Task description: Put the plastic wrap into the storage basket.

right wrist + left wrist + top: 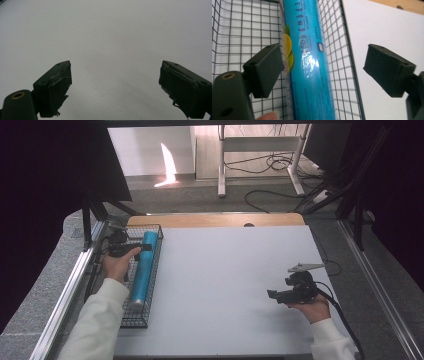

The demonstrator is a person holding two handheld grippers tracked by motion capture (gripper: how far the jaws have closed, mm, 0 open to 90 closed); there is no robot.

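Smooth white table [235, 285], black wire basket [150, 270], glossy blue cylindrical roll [142, 270] inside.

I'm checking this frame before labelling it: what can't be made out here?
- Blue roll: both ends cut off by the left gripper view's edges; its print is blurred.
- Wire basket: in the high view, the near left corner hidden by the sleeve.
- Right gripper: jaws too small to judge in the high view.

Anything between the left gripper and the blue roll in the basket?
Nothing visible. The left gripper is open over the wire basket, with the blue roll between its pads. One pad sits outside the basket's wall, so closing could catch the wire.
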